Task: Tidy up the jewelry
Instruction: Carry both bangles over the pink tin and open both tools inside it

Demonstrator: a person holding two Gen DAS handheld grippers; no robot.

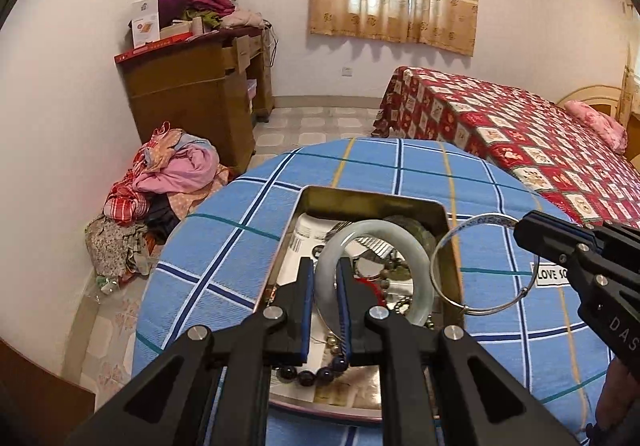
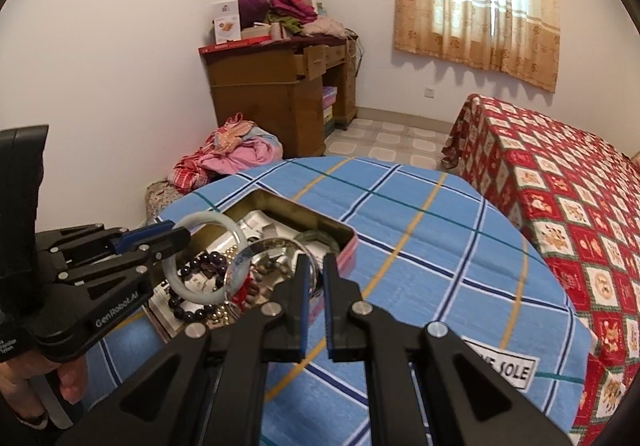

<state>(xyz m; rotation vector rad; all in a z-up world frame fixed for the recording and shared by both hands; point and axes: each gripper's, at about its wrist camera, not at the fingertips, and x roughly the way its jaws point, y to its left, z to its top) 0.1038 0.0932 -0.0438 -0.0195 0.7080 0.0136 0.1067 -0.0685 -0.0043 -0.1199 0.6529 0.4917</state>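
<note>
**Two bangles held over the open tin**

Left hand-held gripper (image 1: 324, 270): jaws narrow, clamped on the rim of a pale green jade bangle (image 1: 420, 246), lifted above the tin. Right hand-held gripper (image 2: 316, 266): jaws narrow, pinching a thin silver wire bangle (image 2: 256, 250), also above the tin. Below both, a rectangular open metal tin (image 1: 368, 195) with dark round-bead bracelet (image 1: 312, 374) and other tangled jewelry inside, resting on a blue plaid-covered tabletop (image 1: 224, 230). Beyond, a bed with red patterned cover (image 1: 520, 133).

A round table under a blue plaid cloth (image 1: 248, 246) bears an open metal tin (image 1: 372, 197) of jewelry.
</note>
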